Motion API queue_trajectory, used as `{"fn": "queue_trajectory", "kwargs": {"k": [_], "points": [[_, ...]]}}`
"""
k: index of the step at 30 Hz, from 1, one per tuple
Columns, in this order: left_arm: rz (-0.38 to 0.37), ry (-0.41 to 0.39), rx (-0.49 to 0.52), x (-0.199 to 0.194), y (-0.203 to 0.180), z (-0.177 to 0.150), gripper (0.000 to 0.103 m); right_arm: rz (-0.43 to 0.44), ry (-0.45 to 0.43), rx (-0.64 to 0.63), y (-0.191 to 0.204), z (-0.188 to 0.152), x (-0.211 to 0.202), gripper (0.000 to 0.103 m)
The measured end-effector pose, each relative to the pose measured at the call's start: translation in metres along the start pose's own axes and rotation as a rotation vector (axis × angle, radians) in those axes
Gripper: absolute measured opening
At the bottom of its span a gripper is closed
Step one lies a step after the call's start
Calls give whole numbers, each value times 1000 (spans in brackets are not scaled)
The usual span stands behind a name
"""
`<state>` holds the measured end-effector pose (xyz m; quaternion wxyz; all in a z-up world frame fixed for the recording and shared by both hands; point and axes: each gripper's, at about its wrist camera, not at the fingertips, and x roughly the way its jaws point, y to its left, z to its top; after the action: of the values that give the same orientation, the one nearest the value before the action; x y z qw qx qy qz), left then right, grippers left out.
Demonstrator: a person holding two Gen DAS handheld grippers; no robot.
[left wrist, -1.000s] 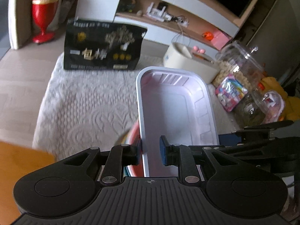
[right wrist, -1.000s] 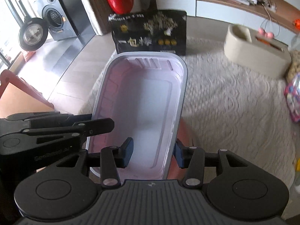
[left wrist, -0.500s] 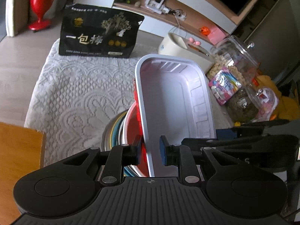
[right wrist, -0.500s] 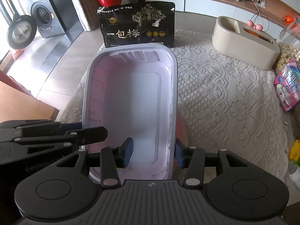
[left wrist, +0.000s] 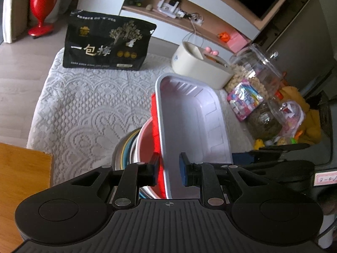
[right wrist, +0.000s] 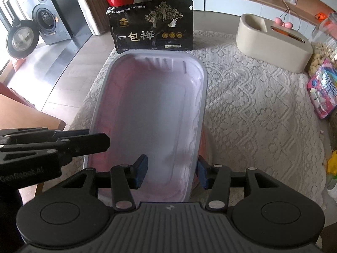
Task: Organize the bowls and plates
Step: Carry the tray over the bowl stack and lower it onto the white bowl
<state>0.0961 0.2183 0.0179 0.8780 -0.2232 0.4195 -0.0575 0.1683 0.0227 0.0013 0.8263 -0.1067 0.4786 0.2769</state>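
Much bare room is found on the lace cloth [left wrist: 84, 109] to the left of the stacked bowls [left wrist: 134, 147]. The far edge is blocked by the tall black bag [left wrist: 109, 44]. The right side is crowded by the cream box [left wrist: 200, 67], the snack jars [left wrist: 254, 71] and the candy packet [left wrist: 244, 99]. The middle is filled by the white tray [right wrist: 151, 113]. The near left corner is taken by a wooden top [left wrist: 21, 168].
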Motion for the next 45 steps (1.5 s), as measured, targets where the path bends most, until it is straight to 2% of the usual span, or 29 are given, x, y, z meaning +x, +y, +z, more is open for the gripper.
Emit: {"fn": "queue_trajectory", "kwargs": {"k": [6,11,22,26,30,36,45], "points": [[35,45,13,14,1,-4,21,16,-41,8,0,6,-4,49],[36,56,-3,21,7,-6,21,32,-76,31,-1,18,1,49],[-8,25,-26,21,17,1,21,77,-88,90,-8,37,15,52],[-10,-14,12,9,10,4,21,85,-122,79,-7,33,2,52],[28,-47,75,4,2,4,21,110,-169,62,-7,29,-11,52],[74,32,92,22,1,-2,21,80,-102,42,-1,23,4,52],[61,32,106,16,-4,-5,21,83,-85,63,-7,20,5,52]]}}
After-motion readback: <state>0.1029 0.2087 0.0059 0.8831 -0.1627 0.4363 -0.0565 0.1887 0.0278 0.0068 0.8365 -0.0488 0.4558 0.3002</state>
